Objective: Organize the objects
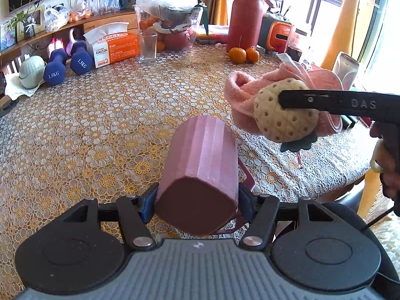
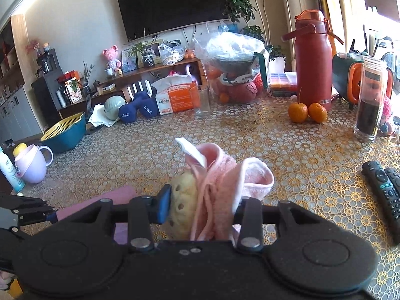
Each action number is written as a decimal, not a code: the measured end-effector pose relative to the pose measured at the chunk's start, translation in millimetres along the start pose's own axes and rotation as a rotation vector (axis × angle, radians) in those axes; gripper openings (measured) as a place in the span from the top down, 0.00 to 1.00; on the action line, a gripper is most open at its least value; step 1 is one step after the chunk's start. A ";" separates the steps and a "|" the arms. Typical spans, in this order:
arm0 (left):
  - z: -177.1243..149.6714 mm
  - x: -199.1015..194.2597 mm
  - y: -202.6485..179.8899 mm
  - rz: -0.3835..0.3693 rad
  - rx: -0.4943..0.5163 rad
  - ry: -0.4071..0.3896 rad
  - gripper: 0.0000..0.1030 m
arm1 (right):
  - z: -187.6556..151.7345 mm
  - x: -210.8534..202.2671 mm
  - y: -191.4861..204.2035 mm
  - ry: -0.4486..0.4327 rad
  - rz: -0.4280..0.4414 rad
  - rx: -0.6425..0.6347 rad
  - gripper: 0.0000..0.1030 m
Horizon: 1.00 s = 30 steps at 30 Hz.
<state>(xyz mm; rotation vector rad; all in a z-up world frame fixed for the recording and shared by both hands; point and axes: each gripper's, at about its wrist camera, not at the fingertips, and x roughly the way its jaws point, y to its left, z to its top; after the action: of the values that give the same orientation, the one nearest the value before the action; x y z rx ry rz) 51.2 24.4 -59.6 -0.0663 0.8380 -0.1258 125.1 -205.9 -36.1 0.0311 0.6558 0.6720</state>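
My left gripper (image 1: 197, 200) is shut on a dusty-pink faceted mug (image 1: 200, 165), held tilted with its base toward the camera and its handle to the right, above the lace-covered table (image 1: 100, 125). My right gripper (image 2: 202, 210) is shut on a pink towel with a cream strawberry plush (image 2: 217, 187); it shows in the left wrist view (image 1: 282, 110) to the right of the mug and slightly beyond it, clear of the table. The mug (image 2: 117, 195) shows low on the left in the right wrist view.
Across the table stand a tissue pack (image 1: 115, 47), blue dumbbells (image 1: 67, 65), a glass (image 1: 147, 47), a bagged fruit bowl (image 1: 172, 17), a red thermos (image 1: 246, 15) and two oranges (image 1: 243, 55). Remotes (image 2: 385, 195), a jar (image 2: 371, 100), a lilac cup (image 2: 32, 165) and a blue-yellow colander (image 2: 65, 132) also sit on it.
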 end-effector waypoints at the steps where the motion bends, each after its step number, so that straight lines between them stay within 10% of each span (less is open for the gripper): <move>1: 0.0 0.0 2.5 -0.003 -0.014 0.002 0.38 | 0.4 -4.2 0.8 -0.006 0.011 0.004 0.61; 12: 0.5 -0.7 17.9 -0.044 -0.124 0.022 0.38 | -1.7 -21.6 50.9 -0.019 0.272 -0.036 0.61; 30: -3.2 0.1 25.2 -0.083 -0.135 0.031 0.39 | 6.6 22.6 44.3 0.029 0.137 -0.079 0.61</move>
<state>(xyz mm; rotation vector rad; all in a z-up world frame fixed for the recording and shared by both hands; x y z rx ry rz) 51.0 49.3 -64.6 -0.2261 0.8747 -0.1485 117.1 -156.5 -33.1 -0.0064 0.6582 0.8316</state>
